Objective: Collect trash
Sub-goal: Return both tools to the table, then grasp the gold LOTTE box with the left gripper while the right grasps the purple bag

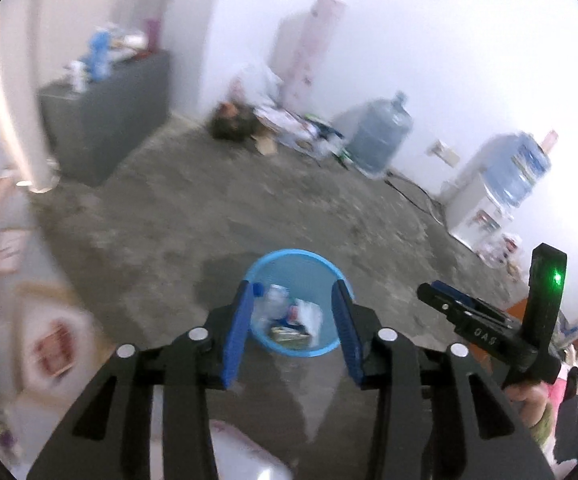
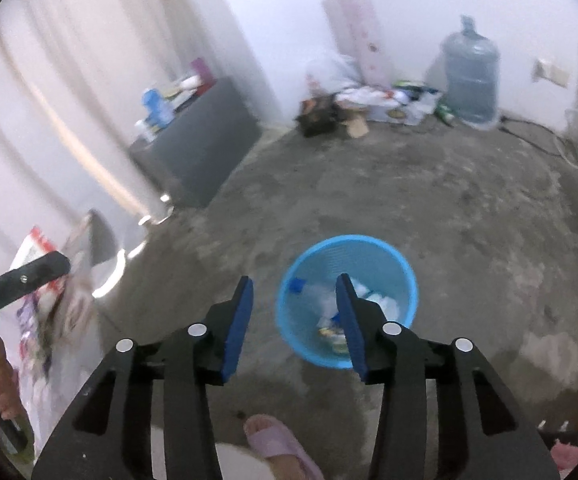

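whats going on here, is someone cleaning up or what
A person is picking up trash with a hand-held gripper in each hand. Both hang over a blue wastebasket standing on the bare concrete floor. The left hand-held gripper and the right hand-held gripper both have their jaws apart with nothing between them. The basket already holds a plastic bottle and some wrappers. More clutter lies against the far wall.

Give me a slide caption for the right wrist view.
Open right hand-held gripper above blue wastebasket holding collected trash.
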A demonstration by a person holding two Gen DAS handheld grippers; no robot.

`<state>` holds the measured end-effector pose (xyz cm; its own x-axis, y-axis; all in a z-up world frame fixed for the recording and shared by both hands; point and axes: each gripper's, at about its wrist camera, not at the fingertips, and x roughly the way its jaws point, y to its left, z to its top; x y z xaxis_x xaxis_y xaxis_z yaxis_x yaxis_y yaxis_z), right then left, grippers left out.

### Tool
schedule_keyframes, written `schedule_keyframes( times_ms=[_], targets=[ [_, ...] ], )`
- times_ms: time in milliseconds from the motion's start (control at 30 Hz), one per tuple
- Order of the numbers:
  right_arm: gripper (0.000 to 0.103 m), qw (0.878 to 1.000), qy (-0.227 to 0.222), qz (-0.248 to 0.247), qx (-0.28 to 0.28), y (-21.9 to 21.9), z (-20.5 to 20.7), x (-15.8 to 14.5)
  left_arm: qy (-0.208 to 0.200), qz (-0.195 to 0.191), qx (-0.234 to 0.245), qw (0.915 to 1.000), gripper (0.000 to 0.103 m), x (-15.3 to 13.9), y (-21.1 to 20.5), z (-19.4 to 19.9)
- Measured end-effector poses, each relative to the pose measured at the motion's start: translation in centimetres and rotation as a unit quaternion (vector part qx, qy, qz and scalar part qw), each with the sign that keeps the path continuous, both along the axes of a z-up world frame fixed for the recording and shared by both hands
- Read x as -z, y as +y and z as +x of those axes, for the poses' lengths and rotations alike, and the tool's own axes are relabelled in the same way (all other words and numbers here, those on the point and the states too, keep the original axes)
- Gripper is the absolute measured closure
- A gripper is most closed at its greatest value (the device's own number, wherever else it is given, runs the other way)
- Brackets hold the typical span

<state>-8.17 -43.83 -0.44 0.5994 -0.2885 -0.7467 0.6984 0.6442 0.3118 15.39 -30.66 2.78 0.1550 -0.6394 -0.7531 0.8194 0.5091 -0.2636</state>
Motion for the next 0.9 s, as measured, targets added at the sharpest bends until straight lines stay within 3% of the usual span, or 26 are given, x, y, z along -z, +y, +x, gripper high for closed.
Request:
schedule_keyframes(
  times_ms=[100, 233, 433, 500, 700, 900],
  targets=[
    [0.055, 0.999, -0.009, -0.008, -0.039, 2.2, 1.6, -1.2, -0.026, -0.010, -0.052, 0.9983, 0.050, -1.9, 5.4, -0.1],
    [0.054, 0.995, -0.028, -0.013, -0.097, 5.5, 4.4, -2.5, -0.052, -0.022, -0.133, 0.9895, 0.047, -3.4, 13.0, 0.6],
    [0.054, 0.980, -0.046, -0.013, -0.195, 10.7, 10.3, -3.7, -0.086, -0.025, -0.249, 0.9645, 0.045, -4.4, 23.6, 1.9],
    [0.054, 0.972, -0.047, -0.011, -0.229, 12.5, 12.6, -3.7, -0.080, -0.031, -0.279, 0.9565, 0.043, -4.2, 26.6, 2.4],
    [0.054, 0.944, -0.044, -0.012, -0.327, 18.9, 19.6, -4.0, -0.063, -0.025, -0.335, 0.9398, 0.043, -2.2, 31.5, 3.6],
    [0.054, 0.921, -0.033, -0.011, -0.388, 23.4, 25.2, -3.4, -0.026, -0.026, -0.350, 0.9359, 0.043, 0.5, 33.2, 6.2]
  ],
)
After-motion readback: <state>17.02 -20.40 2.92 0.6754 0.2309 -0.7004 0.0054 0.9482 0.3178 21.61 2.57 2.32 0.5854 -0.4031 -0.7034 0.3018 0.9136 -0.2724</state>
